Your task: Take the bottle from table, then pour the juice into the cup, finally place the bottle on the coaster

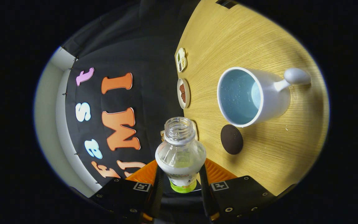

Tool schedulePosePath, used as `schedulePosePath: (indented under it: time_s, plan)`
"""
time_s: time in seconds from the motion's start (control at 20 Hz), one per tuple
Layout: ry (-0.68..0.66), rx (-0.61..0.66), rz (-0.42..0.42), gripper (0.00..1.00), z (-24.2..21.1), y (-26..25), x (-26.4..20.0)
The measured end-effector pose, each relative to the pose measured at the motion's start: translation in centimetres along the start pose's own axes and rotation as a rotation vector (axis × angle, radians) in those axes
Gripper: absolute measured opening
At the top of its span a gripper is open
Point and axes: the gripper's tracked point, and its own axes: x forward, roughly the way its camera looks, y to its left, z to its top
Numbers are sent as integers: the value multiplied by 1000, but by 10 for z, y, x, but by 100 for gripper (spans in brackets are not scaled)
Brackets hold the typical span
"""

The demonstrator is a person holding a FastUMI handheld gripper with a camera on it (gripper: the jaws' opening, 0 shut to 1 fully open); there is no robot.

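Your claw [180, 179] grips the uncapped clear bottle [180, 152] between both fingers, tipped sideways with its open mouth just short of the white cup [250, 96] on the bench [259, 40], apparently empty, beside the dark round coaster [231, 139].

Clear plastic bottle [180, 149], white label band with a lime-green lower edge, bottom centre. Cup [253, 96] right of centre: white outside and on the handle, pale blue inside with fine specks. Coaster [231, 139] below it: dark brown, plain. Table [228, 40]: light yellow-tan with fine wood grain. Small white dish [183, 93], centre, holding reddish-brown bits.
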Motion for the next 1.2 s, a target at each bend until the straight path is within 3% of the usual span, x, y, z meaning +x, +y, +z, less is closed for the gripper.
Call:
schedulePosePath:
  time_s: [1.2]
  plan:
    - [-6,136,-6,55,1,12,2]
